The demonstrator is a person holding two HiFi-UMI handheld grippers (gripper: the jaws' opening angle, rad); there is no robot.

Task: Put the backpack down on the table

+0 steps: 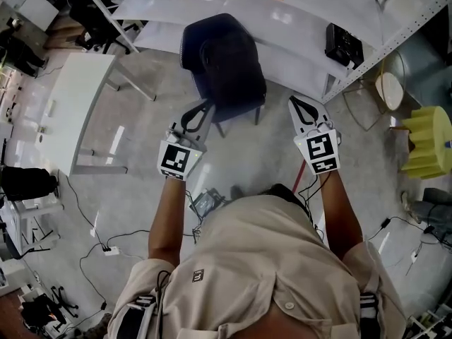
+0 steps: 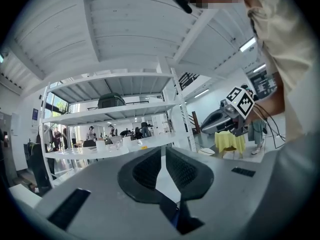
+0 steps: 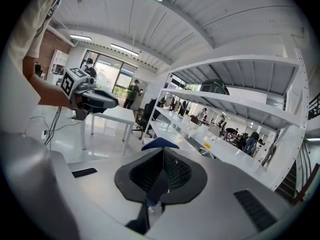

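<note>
The white desk [image 1: 78, 97] stood well to the left of the backpack [image 1: 224, 66], with open floor between them. The left gripper [image 1: 203, 107] was held just short of the backpack's lower left corner, its jaws pressed together with nothing between them. The backpack sat on what appeared to be a dark seat, not yet lifted. The right gripper [image 1: 297, 104] hung near the backpack's lower right side, its jaws likewise together and empty. A white shelf unit [image 1: 304, 20] ran directly behind the backpack. Risks noted: unless the jaws were parted first, an approach would shove the bag rather than take it, and it could slide off the seat. A pinch on loose fabric alone could slip during the carry to the desk.
</note>
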